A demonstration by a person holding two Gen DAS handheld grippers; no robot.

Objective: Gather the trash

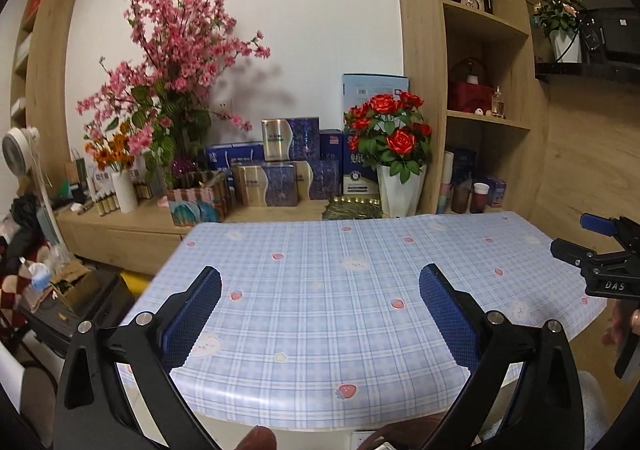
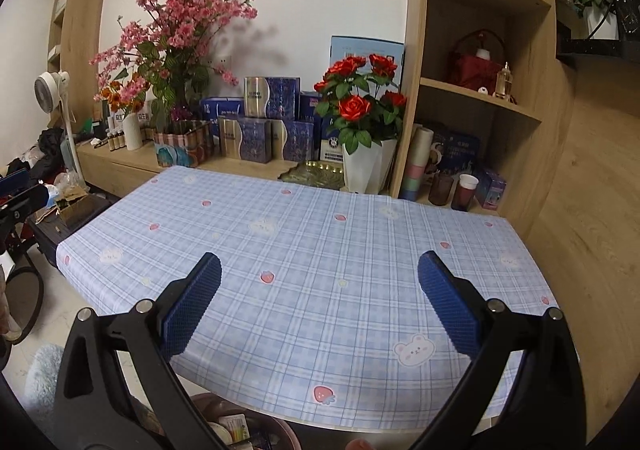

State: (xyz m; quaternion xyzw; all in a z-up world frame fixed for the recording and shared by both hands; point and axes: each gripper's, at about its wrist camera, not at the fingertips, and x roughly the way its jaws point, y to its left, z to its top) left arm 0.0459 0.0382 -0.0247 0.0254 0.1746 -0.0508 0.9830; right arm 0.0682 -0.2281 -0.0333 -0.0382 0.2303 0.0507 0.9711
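Left wrist view: left gripper [image 1: 320,298] spread wide, empty, above bare checked tablecloth [image 1: 320,246]; right gripper [image 1: 600,250] at right edge.

Right wrist view: right gripper [image 2: 320,290] wide, empty; bin [image 2: 240,426] with trash (wrappers, seemingly) under near table edge. Scan tabletop for leftovers, then finish

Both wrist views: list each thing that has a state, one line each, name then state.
left tool: open, nothing between its pads
right tool: open, nothing between its pads
table: covered by checked cloth, no trash showing on it
bin: under the table's near edge, uncovered, trash inside
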